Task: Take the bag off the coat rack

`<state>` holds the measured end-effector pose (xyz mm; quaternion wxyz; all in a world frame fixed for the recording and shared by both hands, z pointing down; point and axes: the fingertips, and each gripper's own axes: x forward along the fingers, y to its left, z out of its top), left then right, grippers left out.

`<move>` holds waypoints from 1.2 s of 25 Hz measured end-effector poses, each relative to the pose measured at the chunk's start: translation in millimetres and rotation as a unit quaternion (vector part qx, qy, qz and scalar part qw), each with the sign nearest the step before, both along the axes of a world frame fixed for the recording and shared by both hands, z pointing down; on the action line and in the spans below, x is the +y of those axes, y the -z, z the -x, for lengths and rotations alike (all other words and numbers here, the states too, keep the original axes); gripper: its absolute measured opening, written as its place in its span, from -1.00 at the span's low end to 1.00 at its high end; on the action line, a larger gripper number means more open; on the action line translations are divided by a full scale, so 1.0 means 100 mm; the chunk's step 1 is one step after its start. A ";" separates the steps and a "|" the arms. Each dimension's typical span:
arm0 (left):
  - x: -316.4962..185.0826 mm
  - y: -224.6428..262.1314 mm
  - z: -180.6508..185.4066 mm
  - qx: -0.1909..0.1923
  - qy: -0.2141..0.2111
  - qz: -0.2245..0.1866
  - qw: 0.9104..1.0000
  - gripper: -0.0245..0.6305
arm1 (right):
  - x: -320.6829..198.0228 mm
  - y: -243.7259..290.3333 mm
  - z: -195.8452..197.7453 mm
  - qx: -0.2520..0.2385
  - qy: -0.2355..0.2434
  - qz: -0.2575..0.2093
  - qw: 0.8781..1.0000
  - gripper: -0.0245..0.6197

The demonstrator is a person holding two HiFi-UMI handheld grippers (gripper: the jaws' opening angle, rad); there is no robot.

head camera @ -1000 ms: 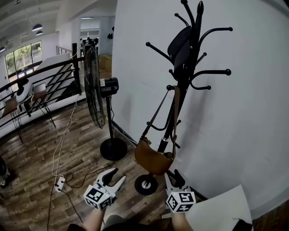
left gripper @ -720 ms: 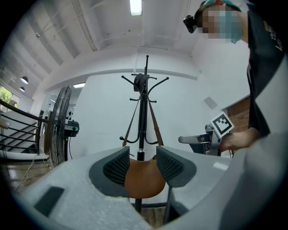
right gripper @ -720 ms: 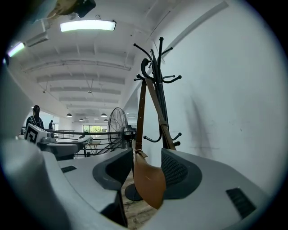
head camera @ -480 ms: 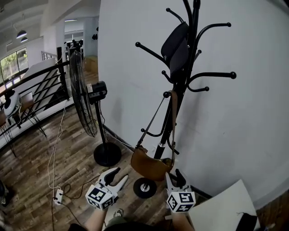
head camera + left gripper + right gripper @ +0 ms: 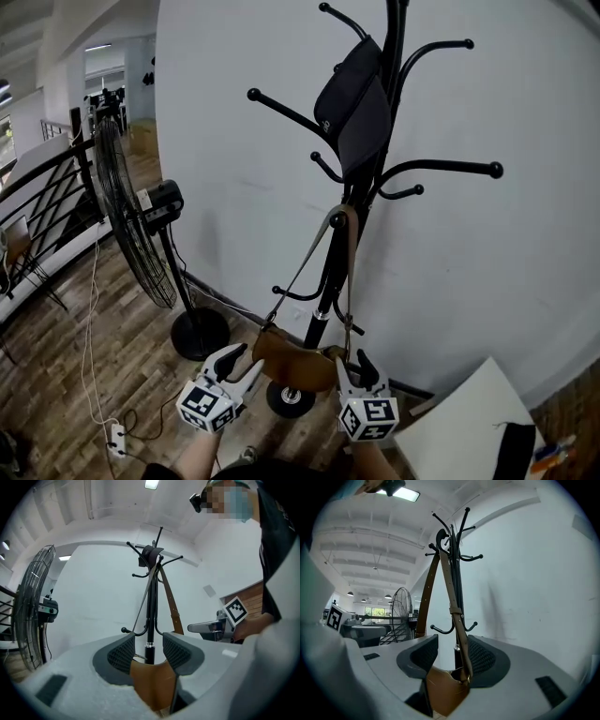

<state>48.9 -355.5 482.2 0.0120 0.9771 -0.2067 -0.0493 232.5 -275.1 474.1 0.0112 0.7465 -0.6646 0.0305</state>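
Observation:
A brown leather bag (image 5: 291,361) hangs low on the black coat rack (image 5: 330,272), its long strap (image 5: 349,272) looped over a mid-height hook. A black bag (image 5: 352,103) hangs near the rack's top. My left gripper (image 5: 234,361) is open at the brown bag's left end. My right gripper (image 5: 352,366) is open at its right end. In the left gripper view the brown bag (image 5: 152,681) sits low between the spread jaws of the left gripper (image 5: 149,644). In the right gripper view the bag (image 5: 443,688) and its strap (image 5: 452,602) lie between the jaws of the right gripper (image 5: 452,646).
A standing fan (image 5: 131,225) is to the rack's left, and its round base (image 5: 199,333) rests on the wood floor. A power strip (image 5: 117,436) with a cable lies at lower left. A white board (image 5: 469,422) leans at lower right. A white wall (image 5: 487,281) backs the rack.
The view has closed in on the rack. Both grippers have come forward to flank the brown bag, which now sits between their tips.

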 end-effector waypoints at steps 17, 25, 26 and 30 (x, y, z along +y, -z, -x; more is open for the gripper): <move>-0.65 0.18 -0.56 -0.018 -0.108 -0.054 0.993 -0.38 | -0.47 0.02 -0.28 0.065 -0.116 0.011 0.991 -0.43; -0.67 0.15 -0.86 -0.052 -0.157 -0.091 0.982 -0.36 | -0.46 0.00 -0.33 0.074 -0.158 0.022 0.984 -0.66; -0.68 0.13 -0.88 -0.057 -0.159 -0.097 0.981 -0.36 | -0.46 0.00 -0.33 0.075 -0.162 0.023 0.984 -0.76; -0.72 0.11 -0.90 -0.065 -0.158 -0.097 0.981 -0.63 | -0.43 0.00 -0.30 0.083 -0.168 0.034 0.982 -0.83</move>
